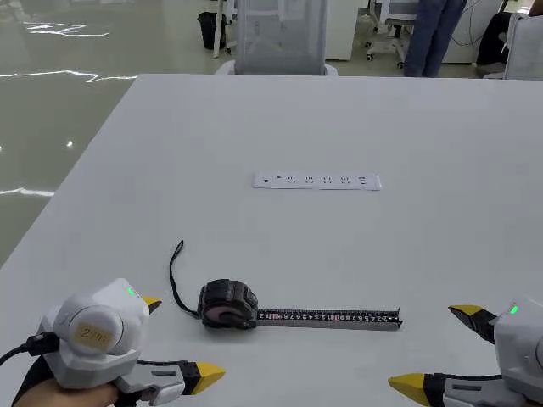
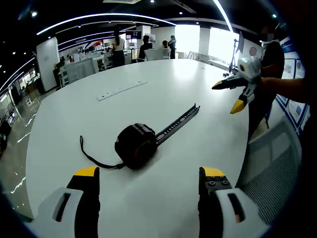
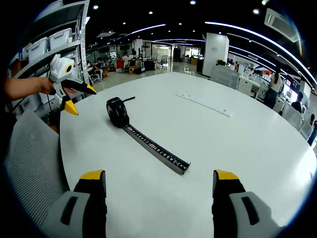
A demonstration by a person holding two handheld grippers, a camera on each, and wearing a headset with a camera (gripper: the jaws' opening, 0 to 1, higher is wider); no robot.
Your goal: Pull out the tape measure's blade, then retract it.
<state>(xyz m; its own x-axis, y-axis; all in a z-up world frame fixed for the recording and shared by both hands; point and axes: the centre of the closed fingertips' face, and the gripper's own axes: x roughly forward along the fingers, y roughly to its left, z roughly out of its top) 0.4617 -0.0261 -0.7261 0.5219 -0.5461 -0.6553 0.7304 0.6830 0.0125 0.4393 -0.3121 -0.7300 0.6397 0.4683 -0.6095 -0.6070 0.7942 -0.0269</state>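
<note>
**Blade lying out, both hand-held grippers standing off**

The left hand-held gripper (image 1: 182,336) is hovering at 7 o'clock over the surface (image 1: 339,119), jaws spread wide and gripping nothing. The right hand-held gripper (image 1: 434,346) is doing likewise at 5 o'clock, equally open and empty.

Between them the tape measure (image 1: 227,304) is lying on the surface, its blade (image 1: 331,318) stretching toward 3 o'clock and ending near the right one. Its strap (image 1: 176,275) is trailing toward 11 o'clock. A power strip (image 1: 316,181) is sitting farther off at 12 o'clock.

To my eye the pull-out is looking done and the retracting is pending. That is calling for one gripper steadying the case while the blade is being guided home.
</note>
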